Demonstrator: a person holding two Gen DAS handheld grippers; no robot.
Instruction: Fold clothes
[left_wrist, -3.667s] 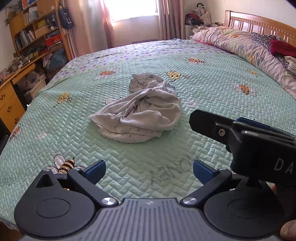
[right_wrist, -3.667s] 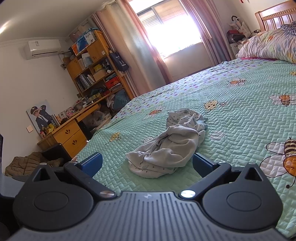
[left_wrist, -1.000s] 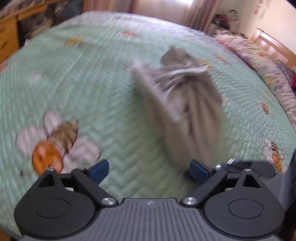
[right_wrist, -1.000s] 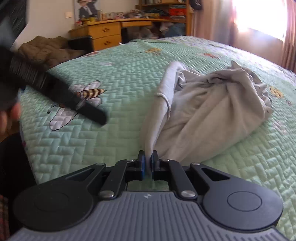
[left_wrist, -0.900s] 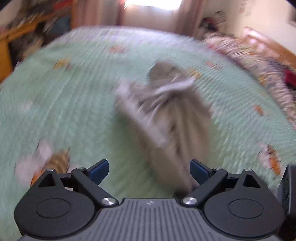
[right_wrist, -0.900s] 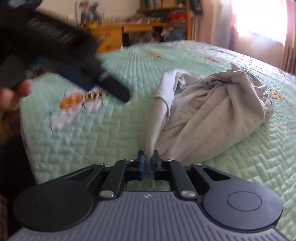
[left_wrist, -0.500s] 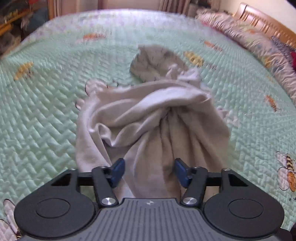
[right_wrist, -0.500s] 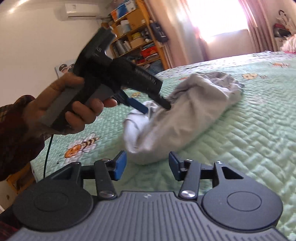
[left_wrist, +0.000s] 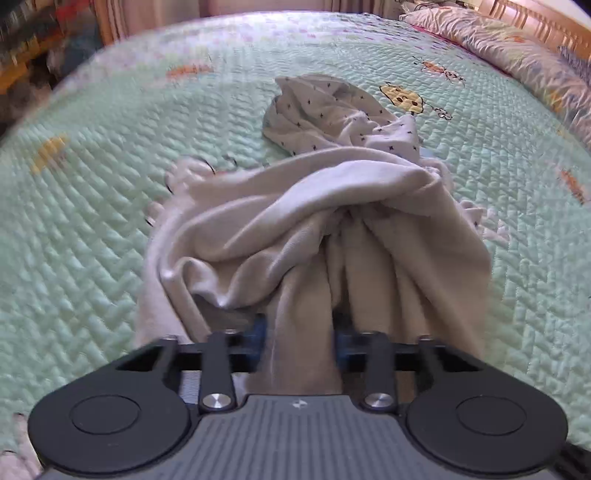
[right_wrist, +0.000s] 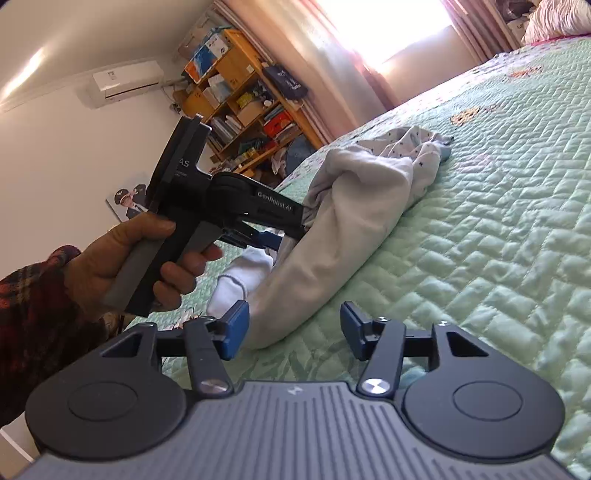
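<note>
Bunching a thick fold of the grey garment (left_wrist: 314, 229) between its blue pads, the left tool (left_wrist: 298, 338) has its jaws partly drawn in, with cloth filling the gap; whether they have fully clamped I cannot tell, since the fabric hides the pad faces. In the right wrist view the left tool (right_wrist: 284, 236) comes in from 9 o'clock, gripped by the person's left hand (right_wrist: 147, 258), and bites the near upper edge of the pile. That hold looks chosen to lift one edge free so the crumpled mass can be shaken out, which a fold needs first.

The garment sits in a heap on the bed's green quilt (left_wrist: 92, 240), its plain grey part nearest the tools and a lighter, dotted part (left_wrist: 332, 114) trailing off toward 12 o'clock. A white cuff or hem (right_wrist: 240, 280) pokes out at the heap's near end, just beside the right tool's left pad.

The right tool (right_wrist: 293, 328) hovers low with its jaws wide and holding nothing, the garment's near end lying between and just ahead of its pads. My guess is it is placed to take a second edge next, so both tools can spread the cloth flat. Folding proper has not begun, as the piece is crumpled, with no crease laid.
</note>
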